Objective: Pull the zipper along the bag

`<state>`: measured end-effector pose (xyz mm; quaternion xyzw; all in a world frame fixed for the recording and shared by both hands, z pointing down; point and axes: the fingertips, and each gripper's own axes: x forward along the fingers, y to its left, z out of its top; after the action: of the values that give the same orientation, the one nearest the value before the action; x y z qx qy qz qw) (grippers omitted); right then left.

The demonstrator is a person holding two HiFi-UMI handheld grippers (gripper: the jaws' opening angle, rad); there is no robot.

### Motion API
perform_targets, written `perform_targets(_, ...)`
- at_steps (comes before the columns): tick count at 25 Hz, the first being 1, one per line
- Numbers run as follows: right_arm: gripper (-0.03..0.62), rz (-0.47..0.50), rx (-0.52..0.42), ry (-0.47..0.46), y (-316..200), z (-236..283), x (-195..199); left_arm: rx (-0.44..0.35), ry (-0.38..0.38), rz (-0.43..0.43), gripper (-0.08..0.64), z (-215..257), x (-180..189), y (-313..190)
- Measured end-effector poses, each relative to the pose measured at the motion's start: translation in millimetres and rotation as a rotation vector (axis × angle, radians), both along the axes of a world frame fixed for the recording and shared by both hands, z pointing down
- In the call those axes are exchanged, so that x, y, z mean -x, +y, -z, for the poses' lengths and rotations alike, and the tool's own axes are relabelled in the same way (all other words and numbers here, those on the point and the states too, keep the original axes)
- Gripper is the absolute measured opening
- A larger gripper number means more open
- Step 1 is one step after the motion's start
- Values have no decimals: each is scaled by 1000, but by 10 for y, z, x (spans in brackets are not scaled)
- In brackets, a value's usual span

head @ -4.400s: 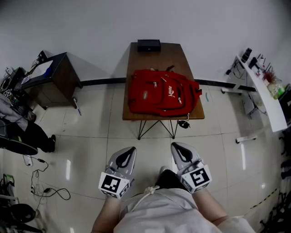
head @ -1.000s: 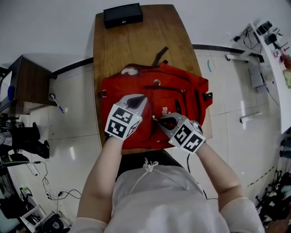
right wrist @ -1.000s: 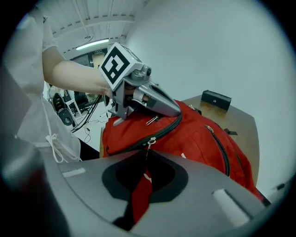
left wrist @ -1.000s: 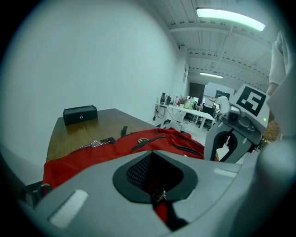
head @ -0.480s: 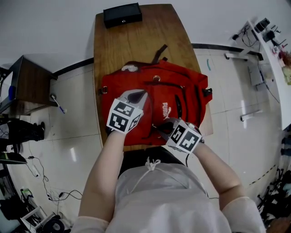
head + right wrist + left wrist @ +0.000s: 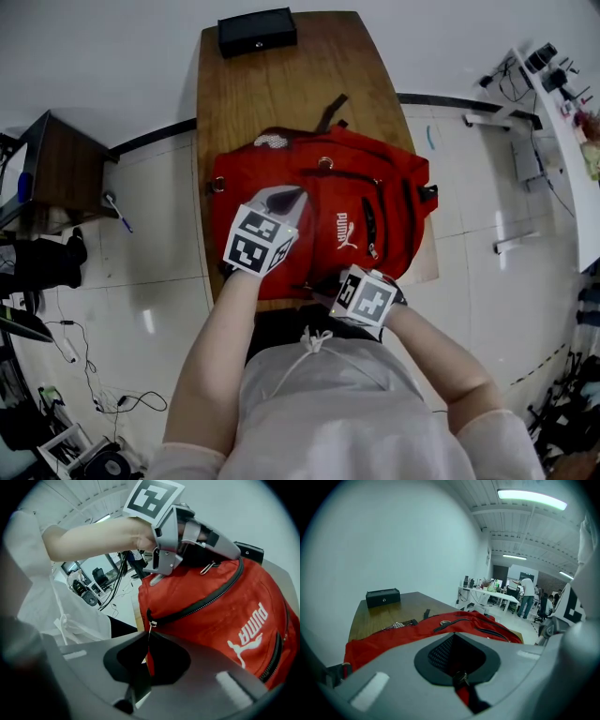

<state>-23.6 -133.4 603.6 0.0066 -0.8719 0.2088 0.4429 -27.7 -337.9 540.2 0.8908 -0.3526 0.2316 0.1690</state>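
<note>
Right gripper view: right gripper [image 6: 143, 667] clenched on the zipper pull [image 6: 149, 638] between its jaws, left gripper [image 6: 461, 686] pinching red backpack [image 6: 211, 597] fabric between its own, apparently to anchor it.

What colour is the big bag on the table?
Red, with a white logo. The bag shows best in the right gripper view.

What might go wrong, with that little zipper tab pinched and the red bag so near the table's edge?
The zipper pull is thin, so it may slip from the fingers of the right gripper that pinches it.
The pull looks close to the end of the zipper; more pulling may strain it or drag the backpack off the table if the left gripper loses its hold.
</note>
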Motion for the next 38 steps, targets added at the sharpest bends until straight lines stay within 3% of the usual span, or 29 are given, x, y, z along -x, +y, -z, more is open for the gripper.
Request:
perform_targets(4, 17, 21, -31, -5, 45, 5, 155, 3, 3, 4, 6, -7, 26, 2)
perform_targets(8, 18, -30, -1, -43, 38, 25, 120, 8, 8, 13, 6, -8, 19, -3)
perform_targets(13, 21, -96, -113, -74, -105, 122, 69, -11, 30, 68, 6, 100, 59, 1)
perform_targets(16, 133, -200, -120, -124, -238, 227, -7, -60, 79, 93, 6, 345, 63, 79)
perform_targets(17, 141, -242, -132, -148, -316, 287, -49, -85, 91, 92, 6, 457, 77, 122)
perform_targets(19, 109, -324, -187, -209, -507, 467, -154, -149, 114, 93, 6, 706, 133, 229)
perform_targets(21, 20, -400, -269, -286, -689, 726, -265, -206, 144, 107, 6, 934, 220, 366)
perform_targets(26, 6, -491, -500, -363, -882, 1217, -469, -267, 229, 192, 6, 1159, 565, 808)
perform_targets(31, 6, -477, -569, -406, -557, 1413, -412, -263, 245, 219, 6, 1145, 786, 1396)
perform_targets(38, 6, -472, -589, -448, 456, 1575, -185, -353, 236, 161, 6, 1494, 724, 2538)
